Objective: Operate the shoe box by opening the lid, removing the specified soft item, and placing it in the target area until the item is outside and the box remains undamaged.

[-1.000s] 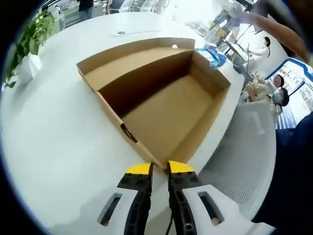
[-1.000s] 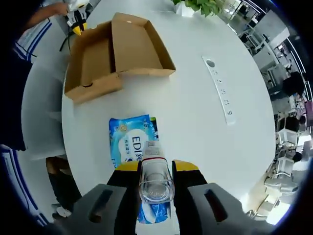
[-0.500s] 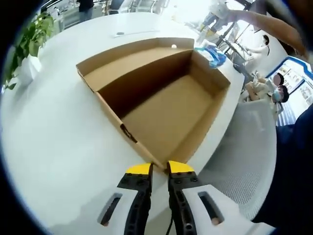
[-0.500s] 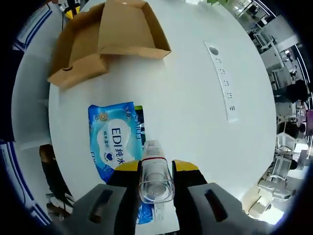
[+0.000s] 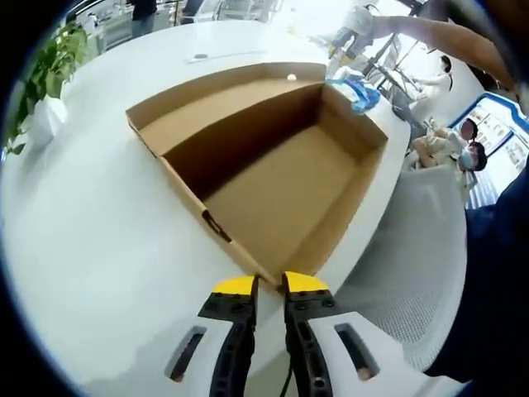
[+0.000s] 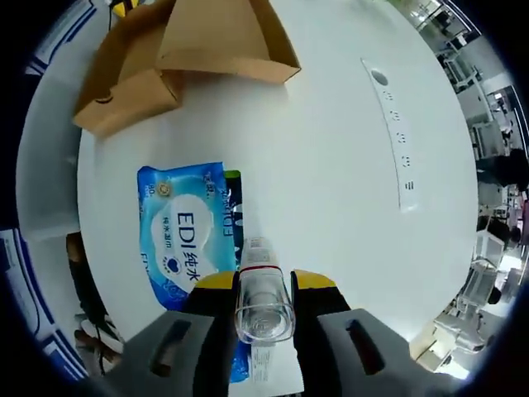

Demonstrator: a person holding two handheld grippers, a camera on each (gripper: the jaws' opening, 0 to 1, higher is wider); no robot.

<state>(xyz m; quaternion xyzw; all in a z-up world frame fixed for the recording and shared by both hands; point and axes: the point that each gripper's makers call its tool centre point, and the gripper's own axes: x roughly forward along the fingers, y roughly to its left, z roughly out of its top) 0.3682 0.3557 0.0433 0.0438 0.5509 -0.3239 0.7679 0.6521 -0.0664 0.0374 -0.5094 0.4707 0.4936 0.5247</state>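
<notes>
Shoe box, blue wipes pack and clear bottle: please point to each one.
shoe box (image 5: 285, 194): left gripper view, inside floor.
blue wipes pack (image 6: 183, 231): right gripper view, printed front.
clear bottle (image 6: 263, 299): right gripper view, its body.

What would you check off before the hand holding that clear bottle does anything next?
1. Shoe box lid open: ok, inside bare cardboard.
2. Left gripper steadying the box: ok, jaws closed on its near corner.
3. Right gripper holding the clear bottle: ok, clamped between the jaws.
4. Blue wipes pack out of the box: ok, it lies flat on the white table.
5. Free spot to set the bottle down: ok, bare table beside the pack.
6. Box undamaged: cannot tell, though the visible walls look intact.
</notes>
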